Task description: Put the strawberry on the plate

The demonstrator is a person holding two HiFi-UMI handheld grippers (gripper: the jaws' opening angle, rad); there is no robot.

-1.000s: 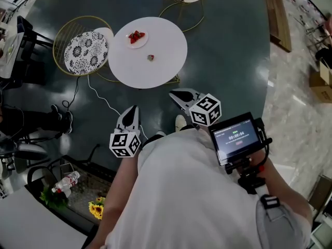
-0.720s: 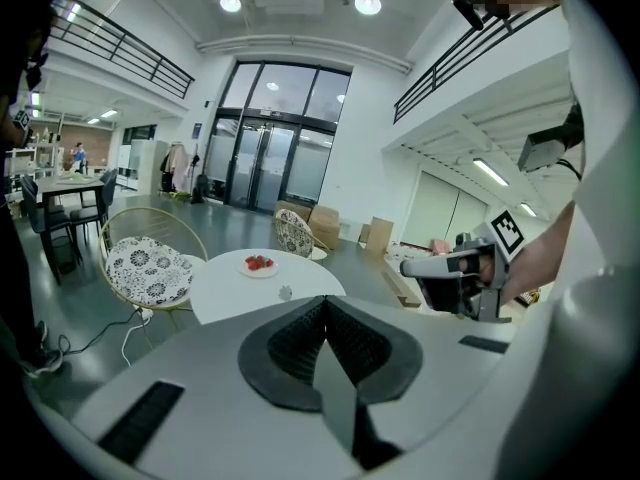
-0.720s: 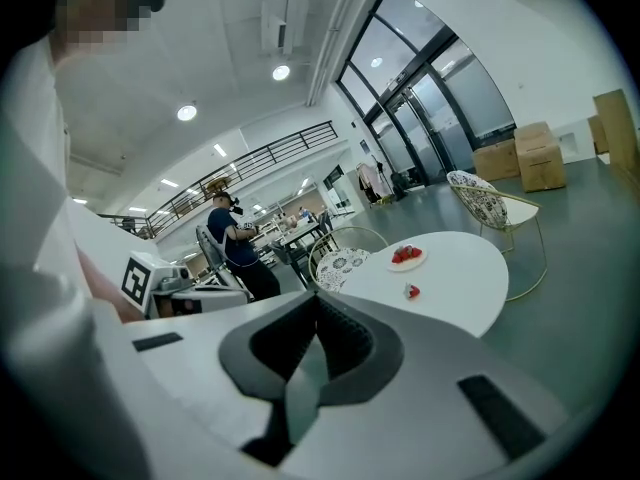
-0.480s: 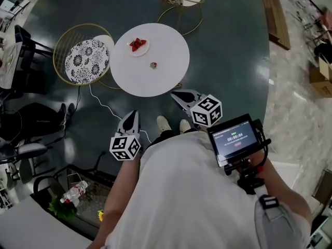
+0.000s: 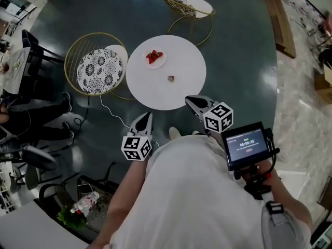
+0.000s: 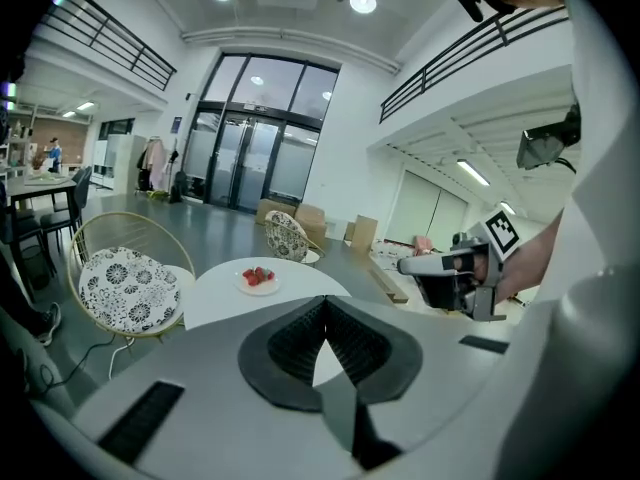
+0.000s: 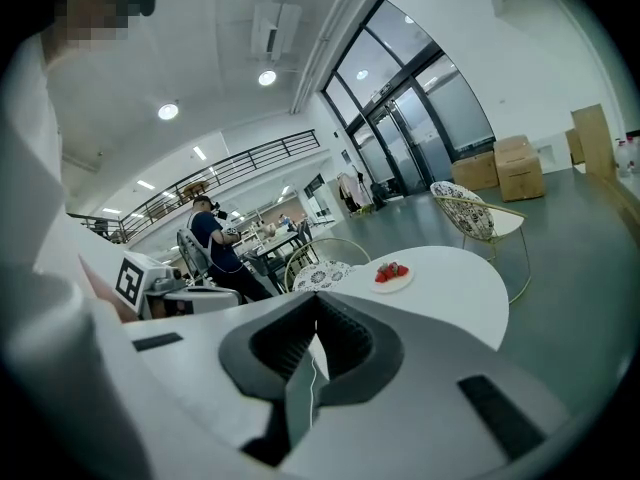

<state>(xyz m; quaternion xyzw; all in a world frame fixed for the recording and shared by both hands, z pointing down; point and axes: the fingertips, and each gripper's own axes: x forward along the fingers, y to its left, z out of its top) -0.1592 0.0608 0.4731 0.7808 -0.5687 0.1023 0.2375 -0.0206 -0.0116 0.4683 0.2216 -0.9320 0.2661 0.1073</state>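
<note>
A single loose strawberry [image 5: 170, 78] lies on the round white table [image 5: 184, 58], near its front edge. Farther back on the left, a small white plate [image 5: 154, 58] holds a few red strawberries. Both grippers are held short of the table, over the dark floor. My left gripper [image 5: 148, 115] is shut and empty, with its pads meeting at the tip [image 6: 323, 301]. My right gripper [image 5: 190, 98] is just off the table's near rim and is also shut with nothing in it [image 7: 317, 298]. The plate [image 6: 258, 280] [image 7: 392, 276] shows ahead in both gripper views; the loose strawberry is hidden behind the jaws.
A gold wire chair with a patterned cushion [image 5: 99, 70] stands left of the table, and a second chair [image 5: 189, 1] stands beyond it. A white cable [image 5: 111, 110] runs across the floor. A seated person's legs [image 5: 31, 123] are at far left. A small screen [image 5: 246, 144] is mounted by my right hand.
The table has drawn nearer and shifted right and down in the head view. Both grippers have moved forward toward it, still shut.
</note>
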